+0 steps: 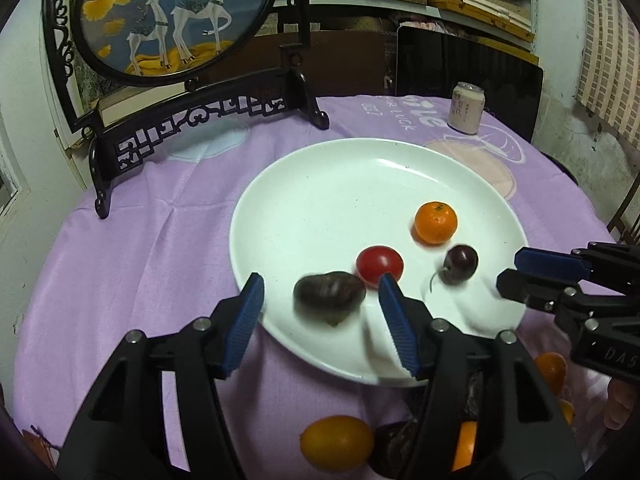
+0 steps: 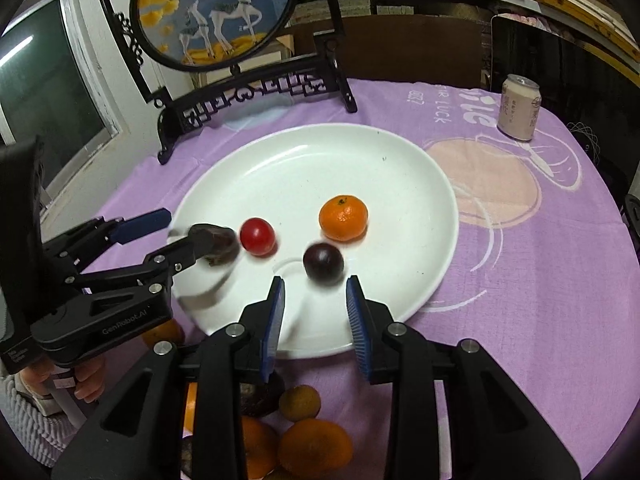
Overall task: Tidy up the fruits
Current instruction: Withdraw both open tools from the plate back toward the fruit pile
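A white plate [image 1: 320, 184] [image 2: 304, 164] lies on the purple cloth. On it are a tangerine [image 1: 435, 223] [image 2: 343, 218], a red cherry tomato [image 1: 379, 264] [image 2: 258, 236], a dark cherry [image 1: 460, 263] [image 2: 323, 264] and a blurred dark brown chestnut-like fruit [image 1: 329, 297] [image 2: 216, 243]. My left gripper [image 1: 320, 322] [image 2: 178, 232] is open, its jaws on either side of the dark brown fruit. My right gripper [image 2: 316, 312] [image 1: 508, 270] is open, just short of the cherry.
Loose fruits lie on the cloth before the plate: a yellow-orange one [image 1: 337, 442], tangerines [image 2: 314, 446] and a small brown one [image 2: 299, 402]. A deer picture in a black stand [image 1: 180, 16] is at the back left, a drink can [image 1: 466, 107] [image 2: 519, 107] at the back right.
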A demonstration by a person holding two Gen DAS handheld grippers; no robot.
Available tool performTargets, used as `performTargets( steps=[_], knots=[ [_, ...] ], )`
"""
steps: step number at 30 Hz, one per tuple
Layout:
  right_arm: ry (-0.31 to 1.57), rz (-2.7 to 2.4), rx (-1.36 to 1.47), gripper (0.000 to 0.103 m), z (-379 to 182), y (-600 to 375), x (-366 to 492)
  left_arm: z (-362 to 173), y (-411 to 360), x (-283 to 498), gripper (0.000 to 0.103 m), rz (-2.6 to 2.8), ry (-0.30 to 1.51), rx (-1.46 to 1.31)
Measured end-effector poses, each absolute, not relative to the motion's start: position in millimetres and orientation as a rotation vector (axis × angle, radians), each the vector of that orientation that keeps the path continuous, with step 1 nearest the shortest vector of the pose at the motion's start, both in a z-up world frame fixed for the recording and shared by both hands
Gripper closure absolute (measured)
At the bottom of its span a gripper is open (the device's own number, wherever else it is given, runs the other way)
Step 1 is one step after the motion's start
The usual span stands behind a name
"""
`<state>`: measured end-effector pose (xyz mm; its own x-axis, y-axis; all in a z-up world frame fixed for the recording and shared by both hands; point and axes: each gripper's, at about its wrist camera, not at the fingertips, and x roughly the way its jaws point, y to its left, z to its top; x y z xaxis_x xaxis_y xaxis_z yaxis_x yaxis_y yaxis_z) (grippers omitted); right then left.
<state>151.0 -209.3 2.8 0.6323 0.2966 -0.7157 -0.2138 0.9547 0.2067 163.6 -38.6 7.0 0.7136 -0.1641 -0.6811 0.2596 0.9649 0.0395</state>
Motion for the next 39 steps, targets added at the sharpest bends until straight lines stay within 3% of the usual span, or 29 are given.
performTargets(
  steps=[8, 11, 24, 39],
  knots=[
    [0.801, 0.314, 0.117, 0.070, 14.0, -206.9, 124.0, 9.7, -28.8, 138.1, 0.041, -0.202, 0.720, 0.137],
    [0.786, 0.321, 0.115, 0.065, 17.2, -204.2, 110.3, 9.8, -25.0, 126.7, 0.032, -0.183, 0.702, 0.146],
    [0.740, 0.319, 0.150, 0.052, 13.7, -204.7, 39.4, 10.2, -6.6, 84.3, 0.029, -0.155, 0.678, 0.129],
    [0.804, 0.365, 0.098, 0.052, -13.7, -190.2, -10.0, -3.7, 10.3, 44.2, 0.023, -0.174, 0.718, 0.119]
  ],
)
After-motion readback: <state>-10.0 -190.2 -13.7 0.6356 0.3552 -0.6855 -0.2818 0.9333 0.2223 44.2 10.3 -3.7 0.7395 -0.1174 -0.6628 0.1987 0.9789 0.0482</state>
